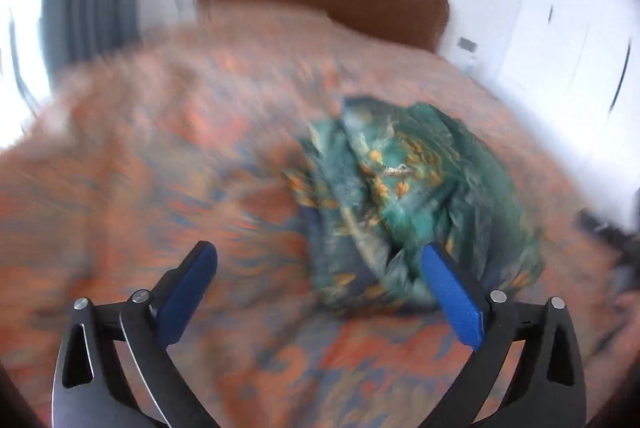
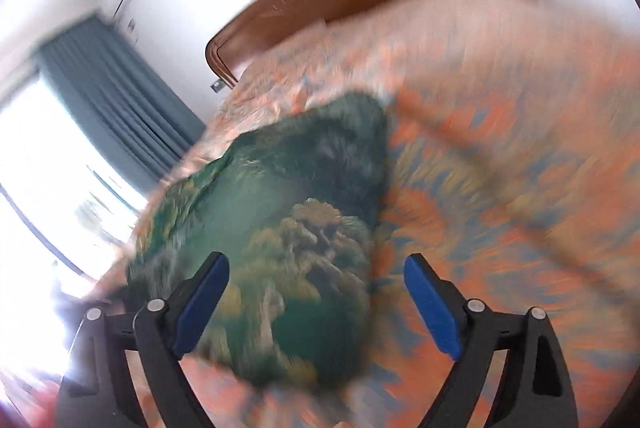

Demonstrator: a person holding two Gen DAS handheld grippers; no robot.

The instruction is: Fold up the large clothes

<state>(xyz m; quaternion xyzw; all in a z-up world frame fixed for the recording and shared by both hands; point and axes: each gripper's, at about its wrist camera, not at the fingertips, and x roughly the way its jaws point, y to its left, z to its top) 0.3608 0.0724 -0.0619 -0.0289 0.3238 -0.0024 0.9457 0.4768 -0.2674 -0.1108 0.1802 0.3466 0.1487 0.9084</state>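
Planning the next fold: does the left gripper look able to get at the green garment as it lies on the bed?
Probably yes. The left gripper is open and empty, and the green garment lies bundled on the bedspread just ahead, toward its right finger, with nothing between. The blur leaves contact unclear.

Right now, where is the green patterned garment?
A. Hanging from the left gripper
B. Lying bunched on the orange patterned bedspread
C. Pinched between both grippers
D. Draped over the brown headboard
B: the green garment lies in a bundle on the orange bedspread, while the left gripper and the right gripper both stand open with nothing pressed between their pads.
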